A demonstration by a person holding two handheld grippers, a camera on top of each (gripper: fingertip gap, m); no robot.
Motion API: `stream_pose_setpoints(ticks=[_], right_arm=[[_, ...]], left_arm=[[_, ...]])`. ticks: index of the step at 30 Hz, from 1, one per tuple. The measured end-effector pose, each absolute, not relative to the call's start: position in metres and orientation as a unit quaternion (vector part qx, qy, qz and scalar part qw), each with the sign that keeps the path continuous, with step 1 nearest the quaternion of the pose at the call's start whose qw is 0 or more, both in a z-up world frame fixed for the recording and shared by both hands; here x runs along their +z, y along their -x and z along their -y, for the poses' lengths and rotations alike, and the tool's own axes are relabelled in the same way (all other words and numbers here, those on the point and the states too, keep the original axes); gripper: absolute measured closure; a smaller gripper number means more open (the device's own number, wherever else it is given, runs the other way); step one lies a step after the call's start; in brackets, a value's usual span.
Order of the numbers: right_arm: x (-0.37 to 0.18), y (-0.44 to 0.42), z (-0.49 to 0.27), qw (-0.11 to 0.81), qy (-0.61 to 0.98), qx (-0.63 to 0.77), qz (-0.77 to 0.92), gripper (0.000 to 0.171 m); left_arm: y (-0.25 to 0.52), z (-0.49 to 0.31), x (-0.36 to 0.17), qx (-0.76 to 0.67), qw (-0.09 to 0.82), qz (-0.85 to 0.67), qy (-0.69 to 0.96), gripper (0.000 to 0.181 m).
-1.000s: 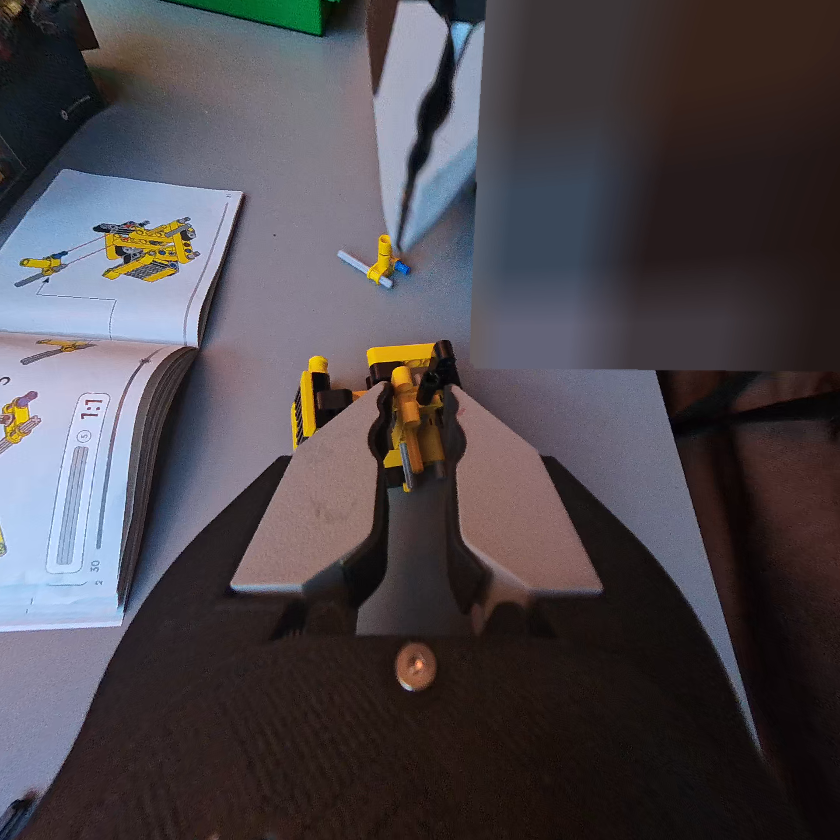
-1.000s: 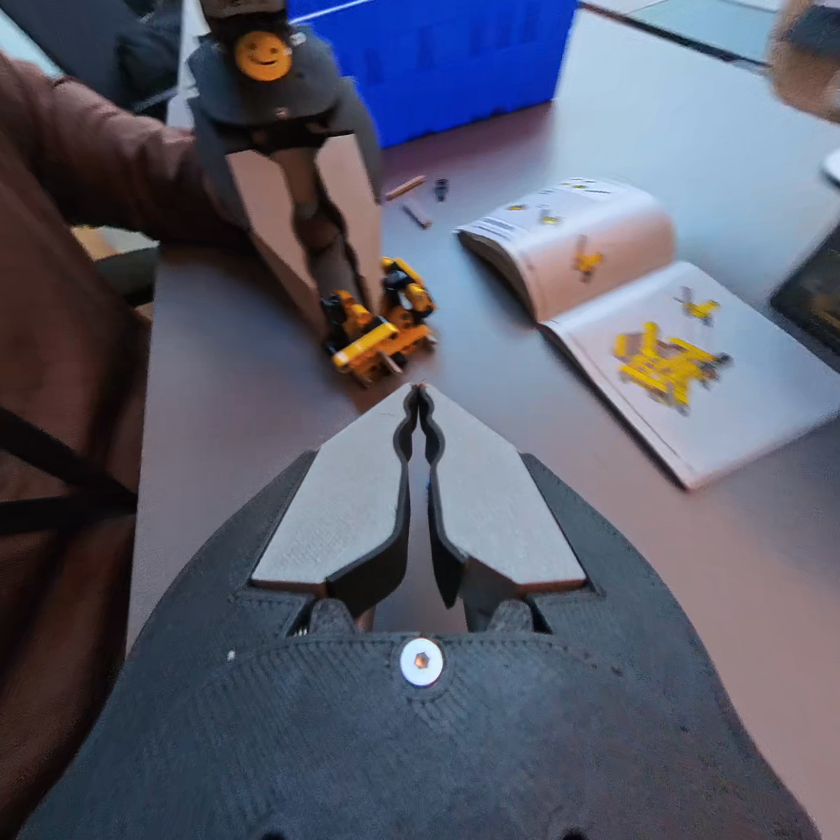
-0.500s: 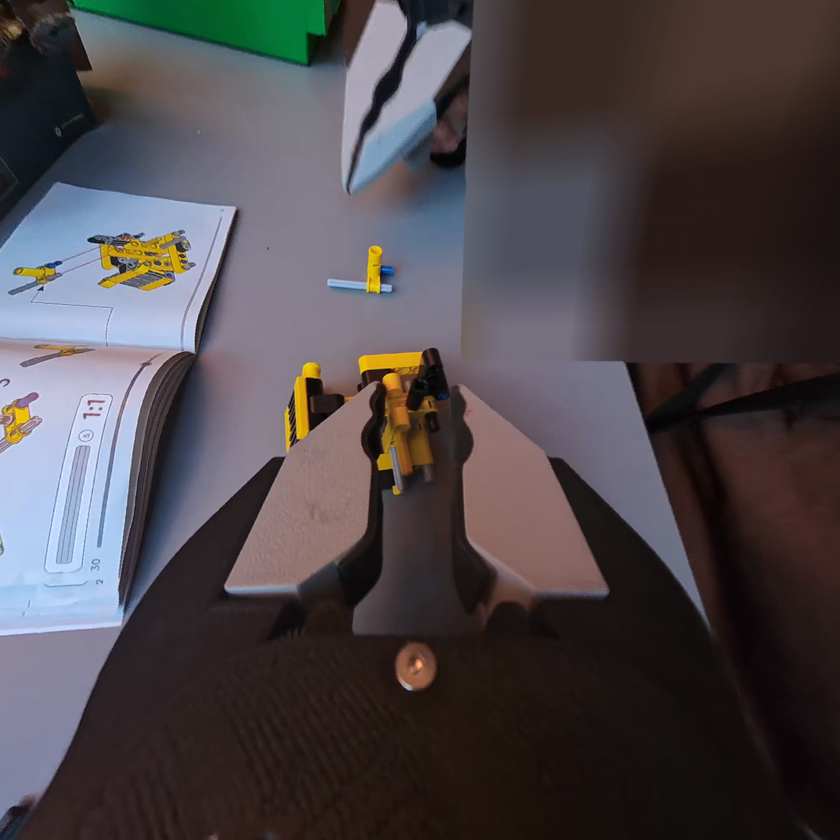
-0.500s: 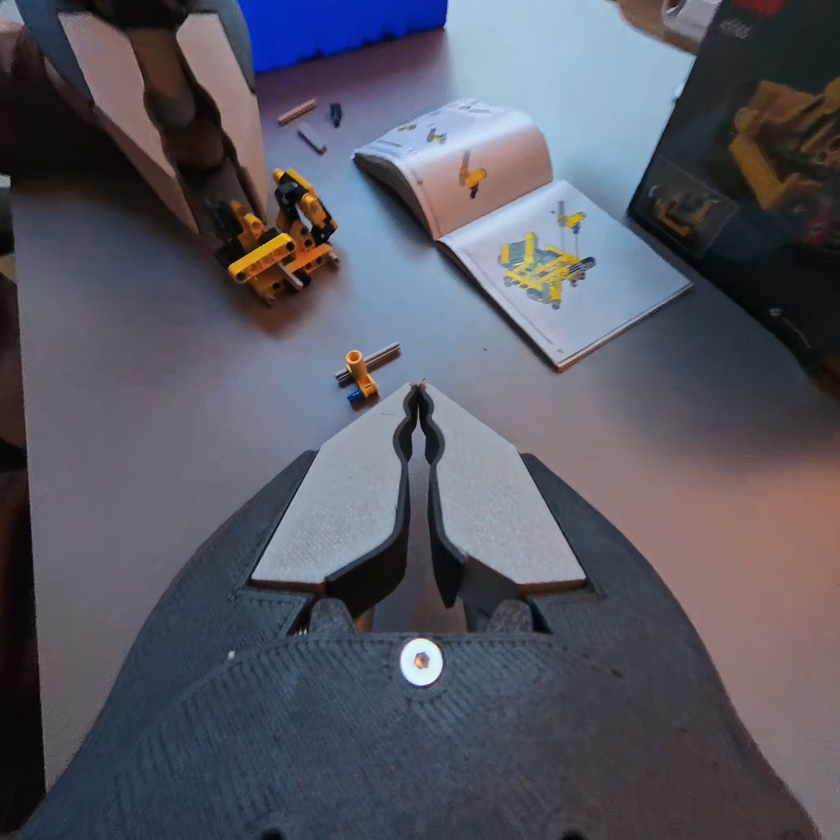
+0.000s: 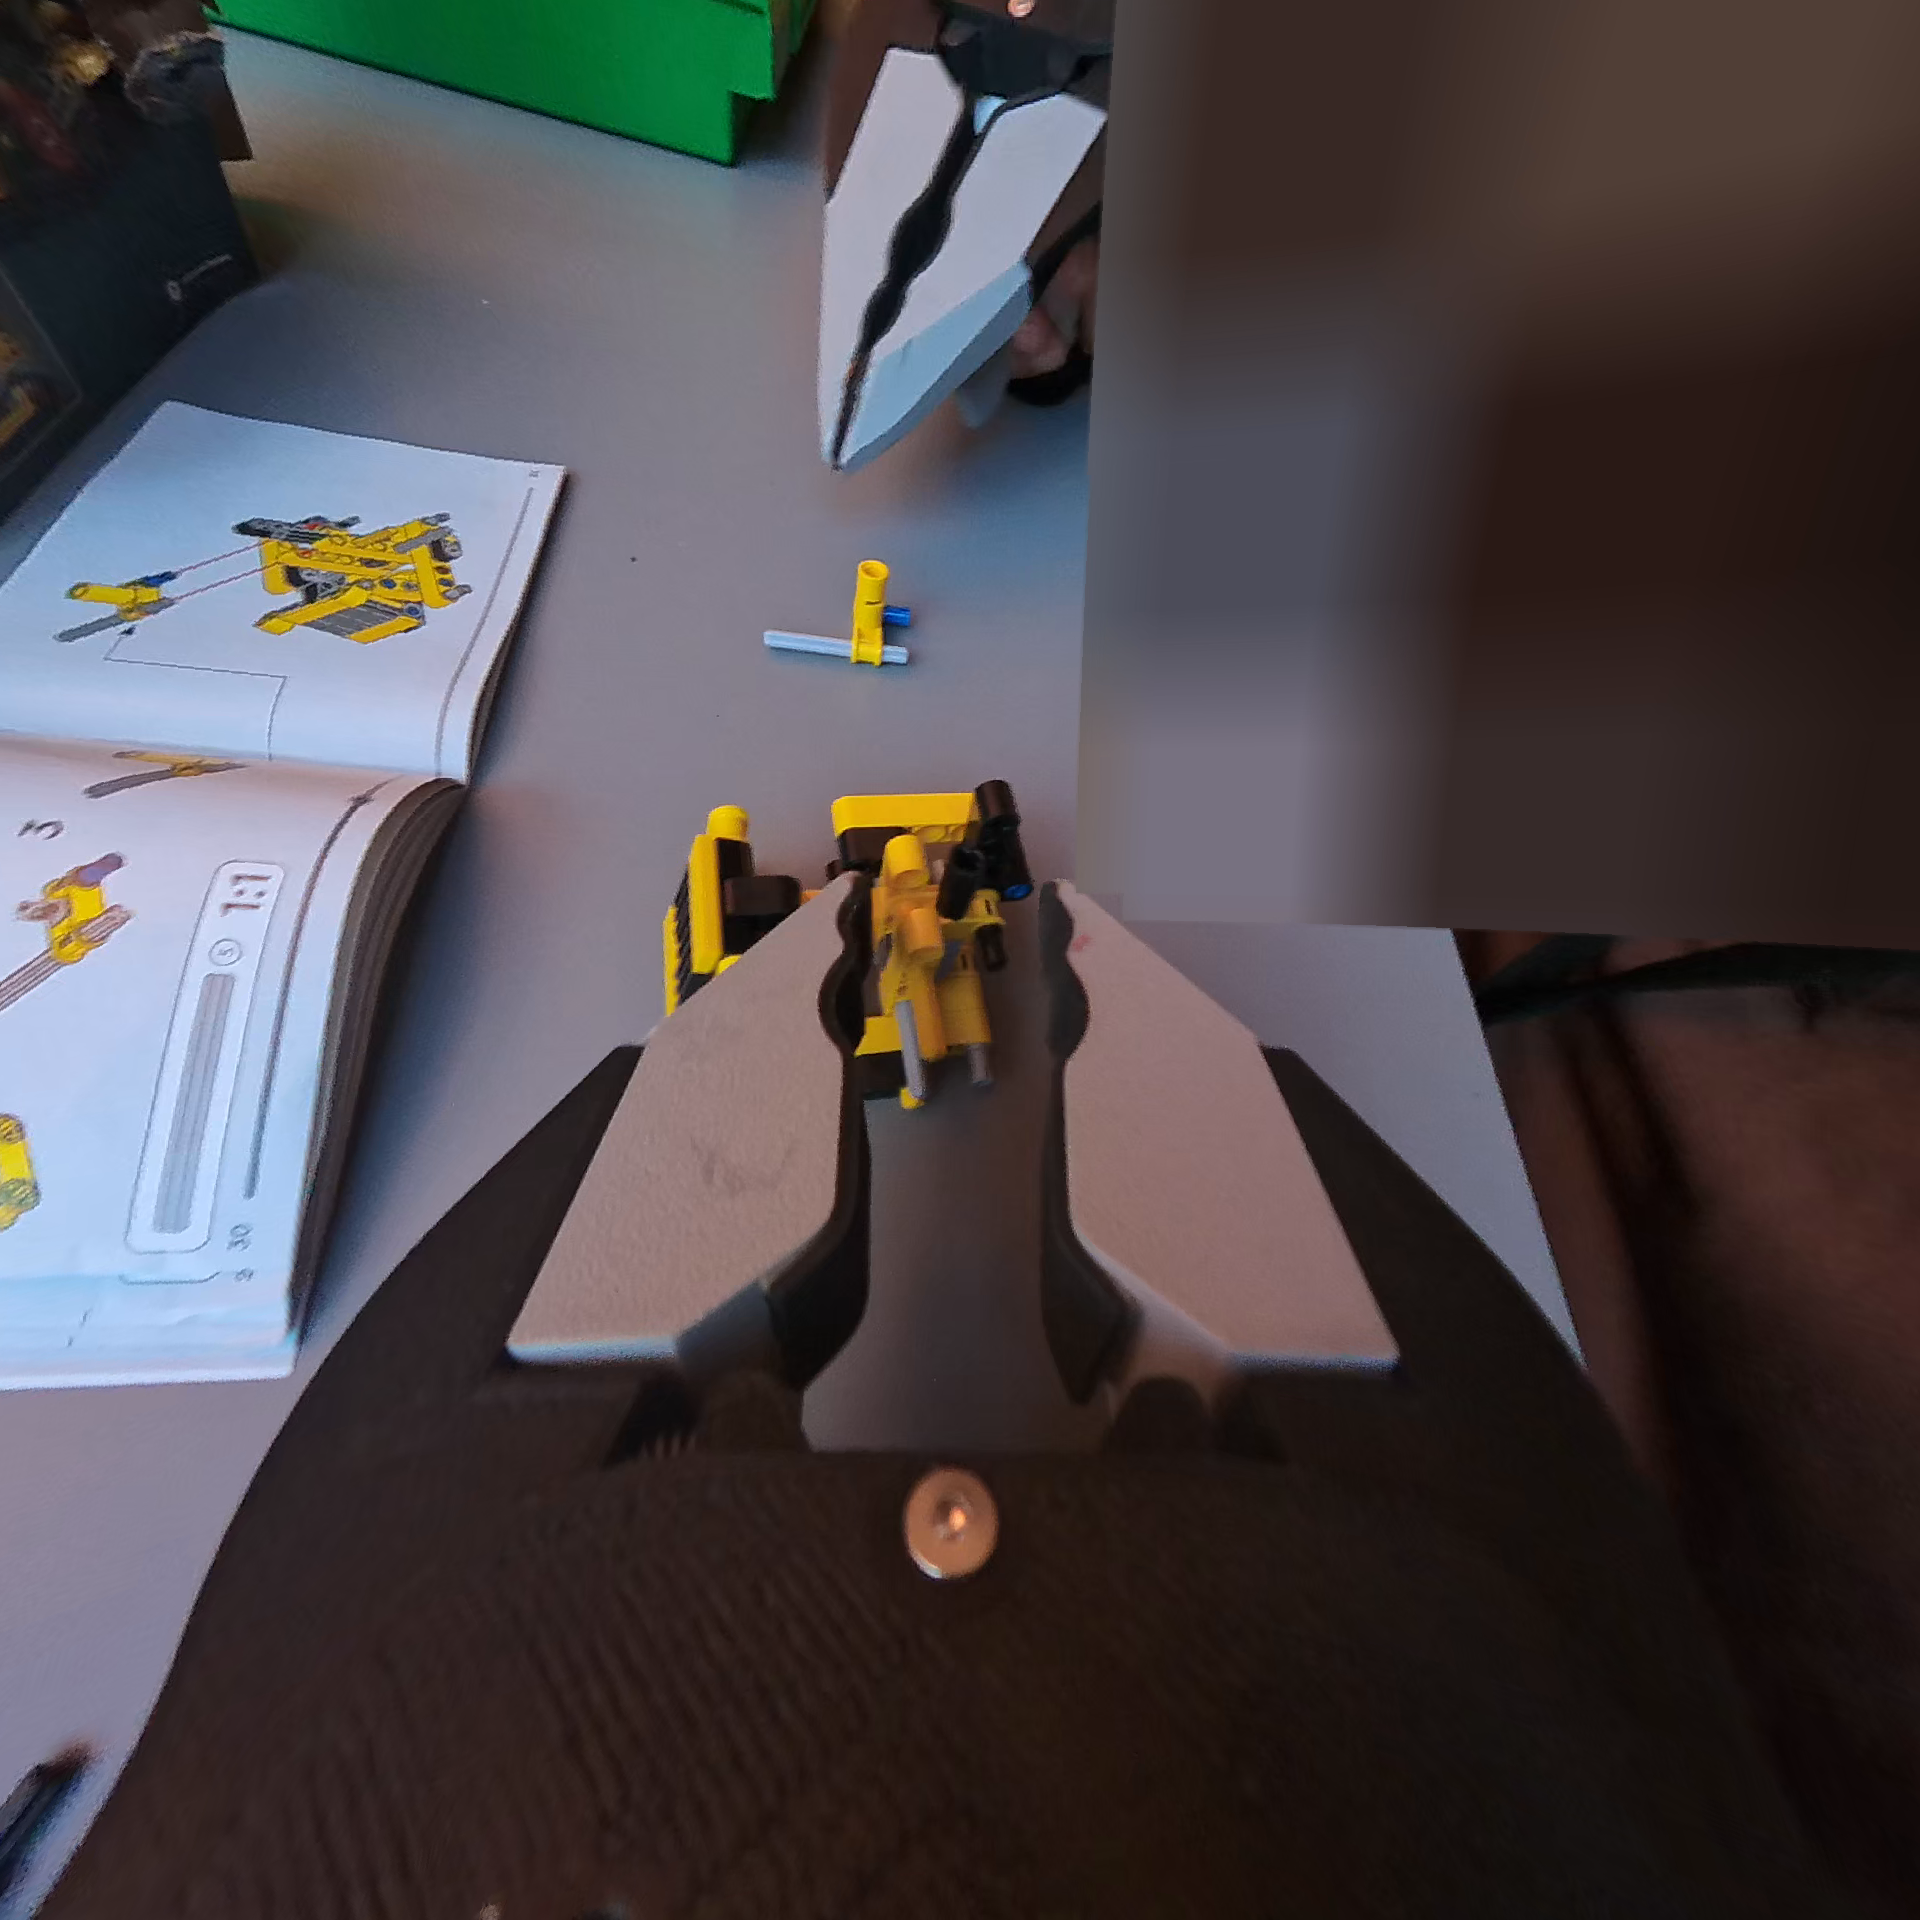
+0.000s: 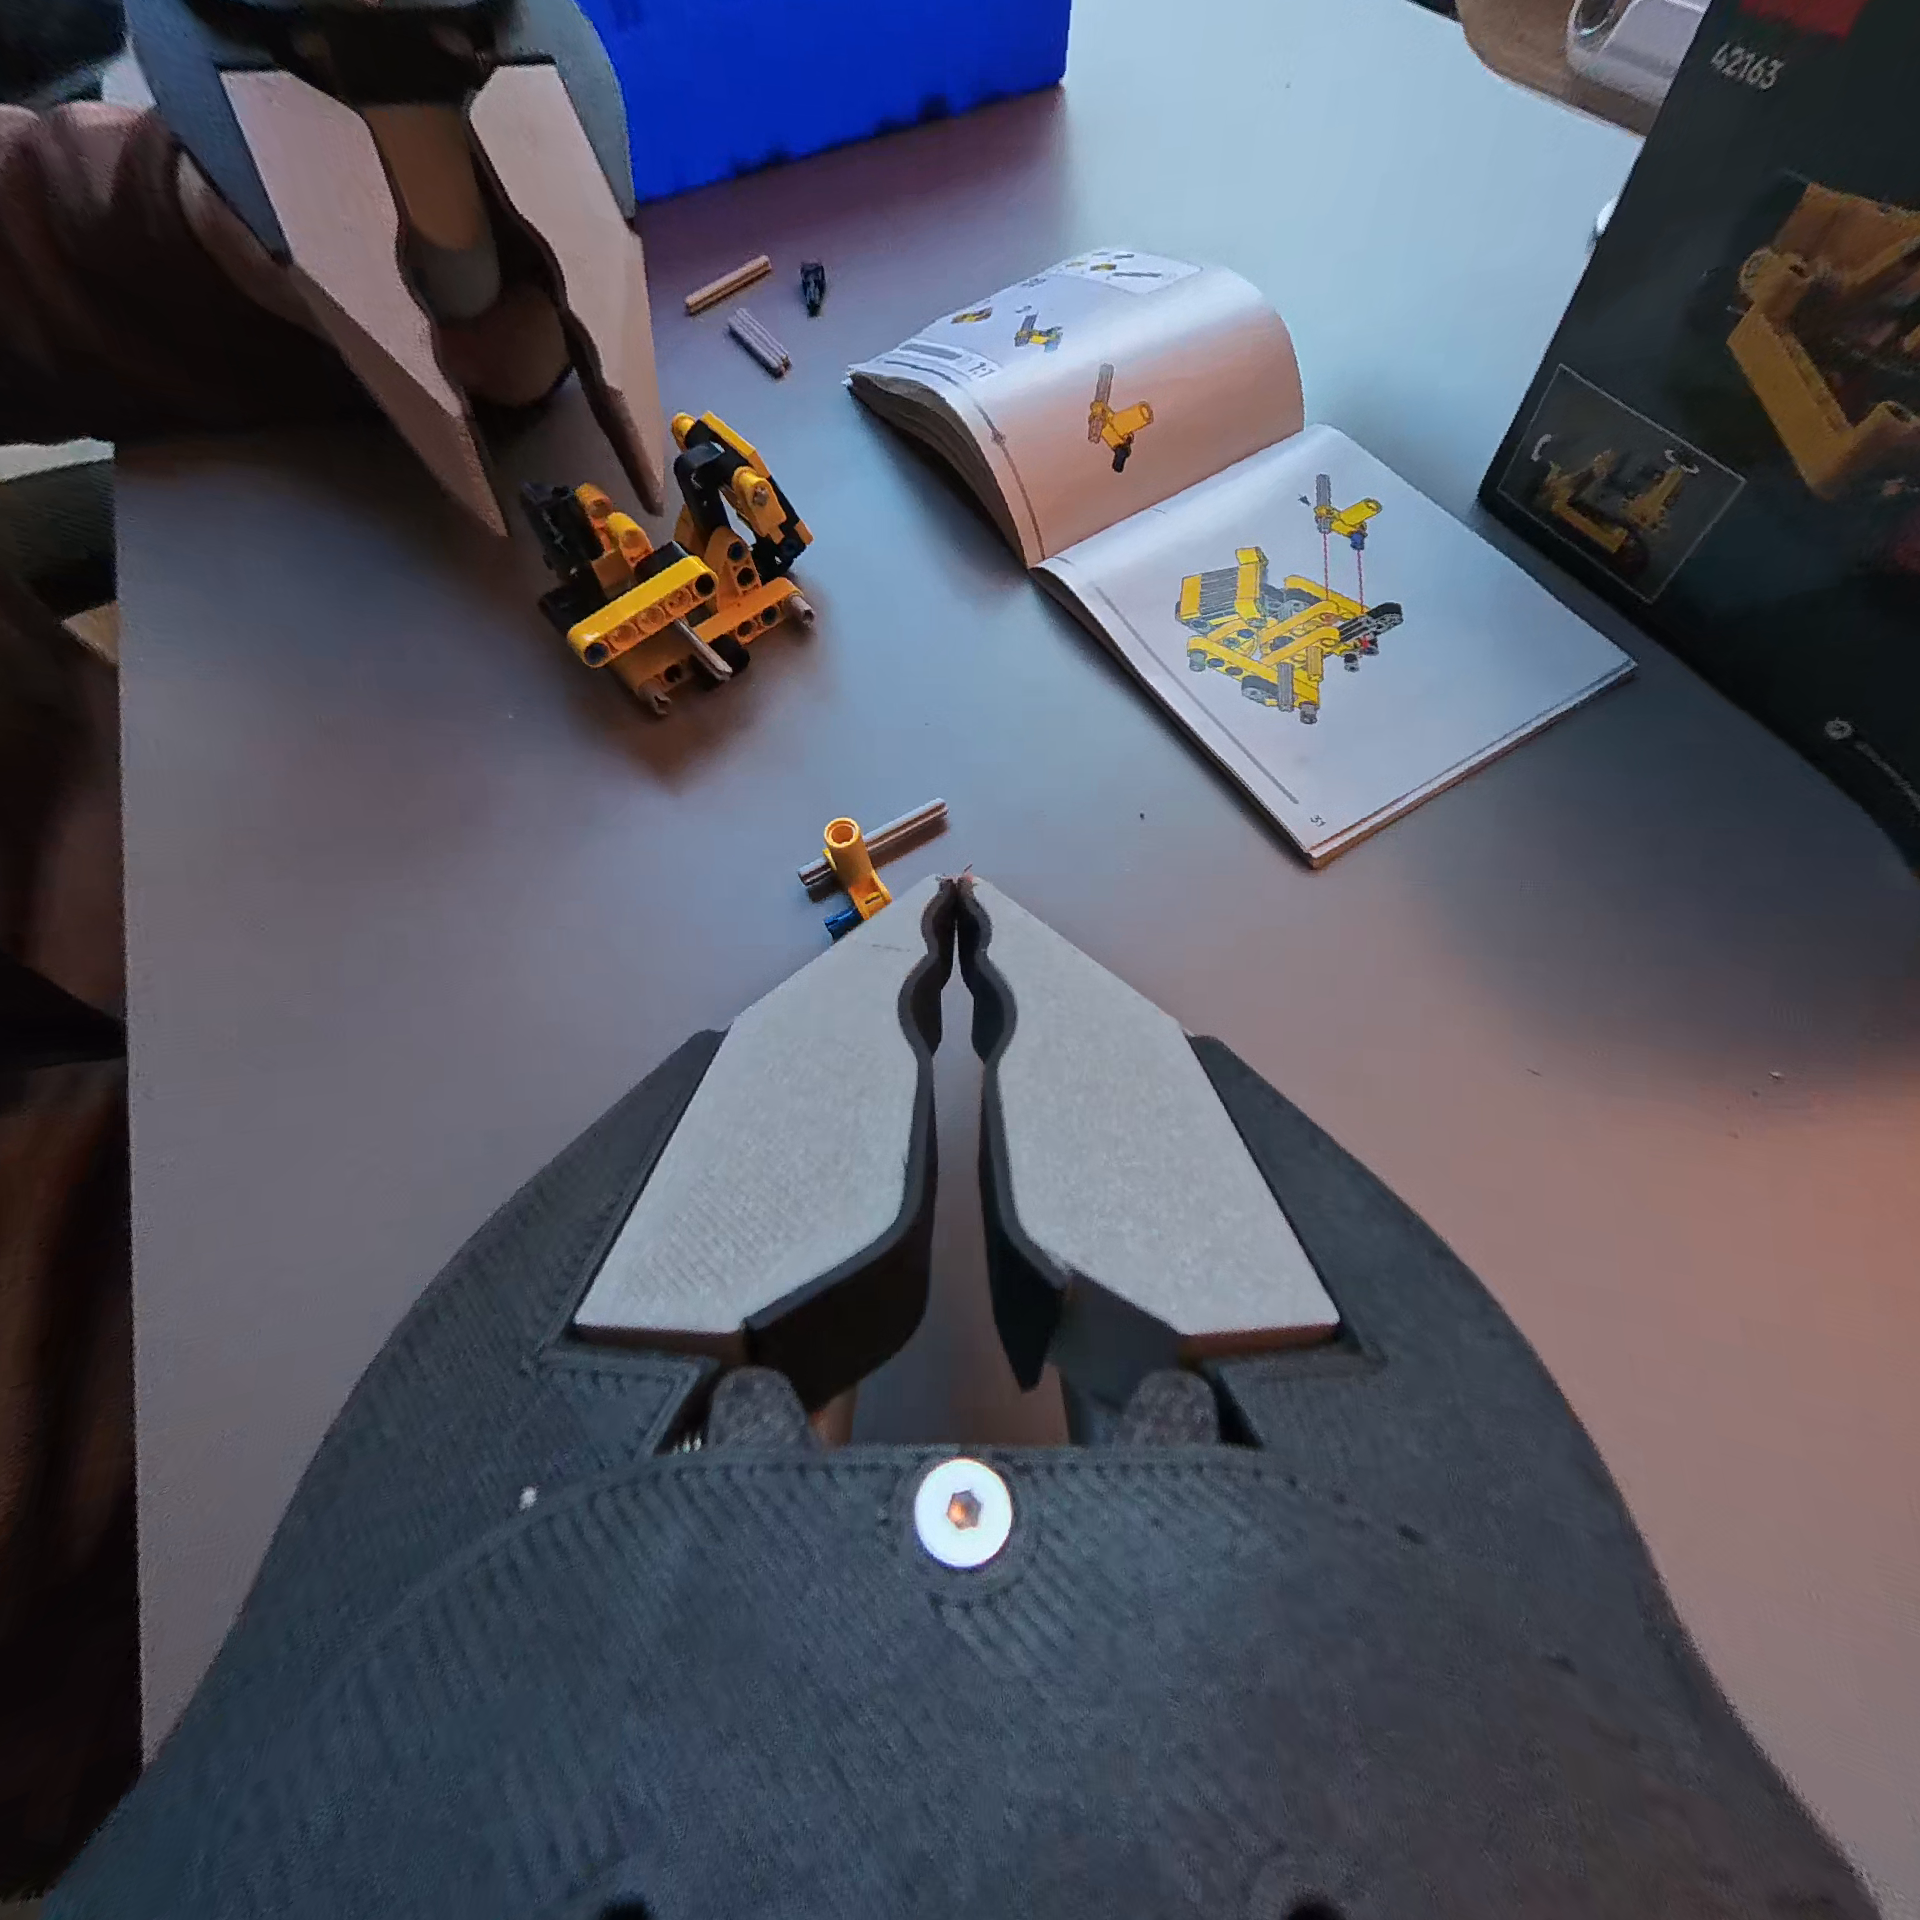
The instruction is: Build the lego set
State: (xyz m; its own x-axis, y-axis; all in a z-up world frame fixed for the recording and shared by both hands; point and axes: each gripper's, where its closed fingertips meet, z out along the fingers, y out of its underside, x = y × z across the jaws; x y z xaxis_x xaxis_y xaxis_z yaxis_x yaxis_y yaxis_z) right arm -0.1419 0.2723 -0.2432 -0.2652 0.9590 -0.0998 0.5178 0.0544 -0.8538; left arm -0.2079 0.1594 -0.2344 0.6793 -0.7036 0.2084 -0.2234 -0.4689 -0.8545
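Note:
A partly built yellow and black lego model [image 5: 920,966] stands on the grey table, also in the right wrist view [image 6: 675,592]. My left gripper [image 5: 945,899] is open, with a finger on each side of the model; it also shows in the right wrist view [image 6: 569,509]. A small piece, a yellow connector on a grey axle with a blue pin [image 5: 868,629], lies loose beyond it [image 6: 857,852]. My right gripper [image 6: 956,883] is shut and empty, with its tips just behind that piece; in the left wrist view it [image 5: 847,442] hangs above the table.
An open instruction booklet [image 5: 260,727] [image 6: 1247,540] lies beside the model. A dark set box [image 6: 1766,364], a green bin [image 5: 520,52] and a blue bin [image 6: 831,83] stand at the table's edges. Loose axles [image 6: 727,286] and a black pin [image 6: 812,286] lie near the blue bin. There is about 15 cm between the tips of the two grippers.
My left gripper has opened and let go of the model, which stays on the table. My right gripper has pulled back from the small piece, still shut.

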Motion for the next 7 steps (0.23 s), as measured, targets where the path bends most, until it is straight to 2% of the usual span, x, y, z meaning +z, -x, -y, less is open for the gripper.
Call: stream_pose_setpoints(ticks=[3, 4, 7], right_arm=[[-0.239, 0.142, -0.273, 0.281, 0.562, 0.420, 0.655, 0.168], [-0.238, 0.141, -0.266, 0.282, 0.565, 0.422, 0.650, 0.145], [-0.247, 0.135, -0.254, 0.306, 0.598, 0.367, 0.643, 0.147]], left_arm=[[0.211, -0.161, -0.234, -0.275, 0.433, -0.280, 0.812, 0.152], [0.212, -0.161, -0.233, -0.273, 0.435, -0.279, 0.811, 0.152], [0.211, -0.159, -0.234, -0.272, 0.433, -0.282, 0.812, 0.152]])
